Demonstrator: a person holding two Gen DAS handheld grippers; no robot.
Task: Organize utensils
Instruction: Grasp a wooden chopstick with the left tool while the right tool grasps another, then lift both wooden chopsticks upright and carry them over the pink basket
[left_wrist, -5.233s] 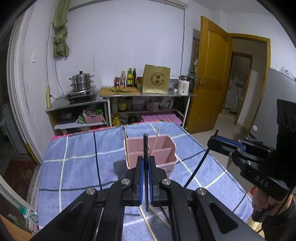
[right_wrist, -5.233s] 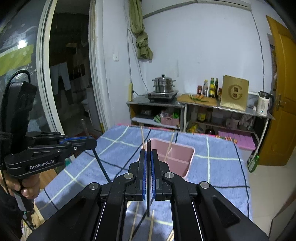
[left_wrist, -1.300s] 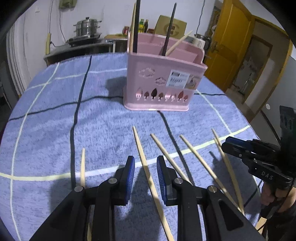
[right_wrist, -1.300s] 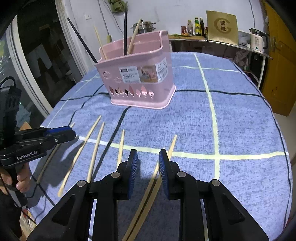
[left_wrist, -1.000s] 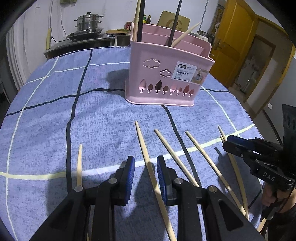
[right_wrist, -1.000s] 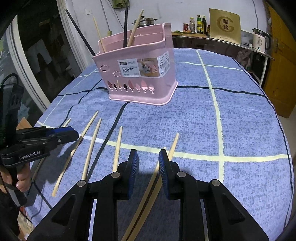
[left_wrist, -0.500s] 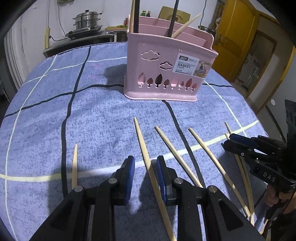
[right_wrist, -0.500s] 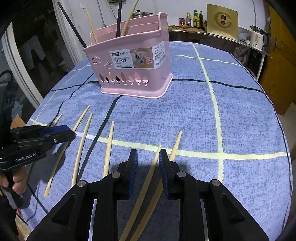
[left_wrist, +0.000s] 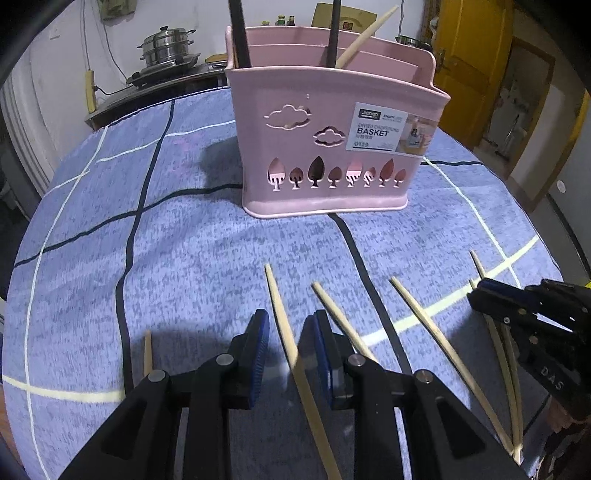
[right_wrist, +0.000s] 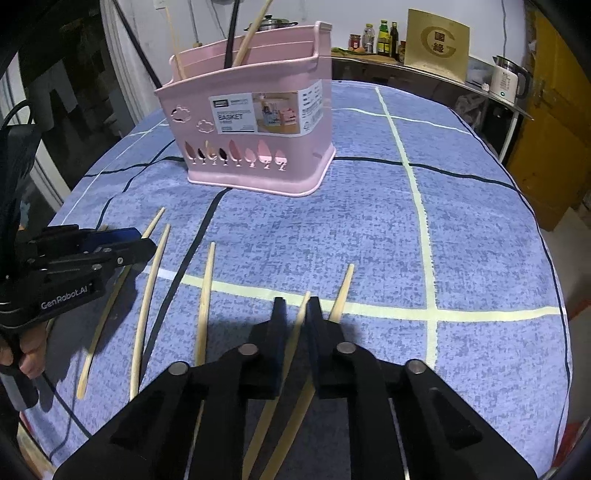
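I see my left tool open wide around one chopstick lying on the desk; my right tool narrowly straddles another chopstick. The basket stands at 12 o'clock.

Two black handheld grippers with blue finger pads

The left gripper has matte black angular linkage arms, round silver pivot screws and ribbed blue pads inside its fingers; seen from the right wrist at 9 o'clock, its side reads "GenRobot.AI" in white, a black cable loops above it, and bare fingers grip its handle. The right gripper has the same black arms and silver screws; from the left wrist at 3 o'clock, white letters "DAS" show.
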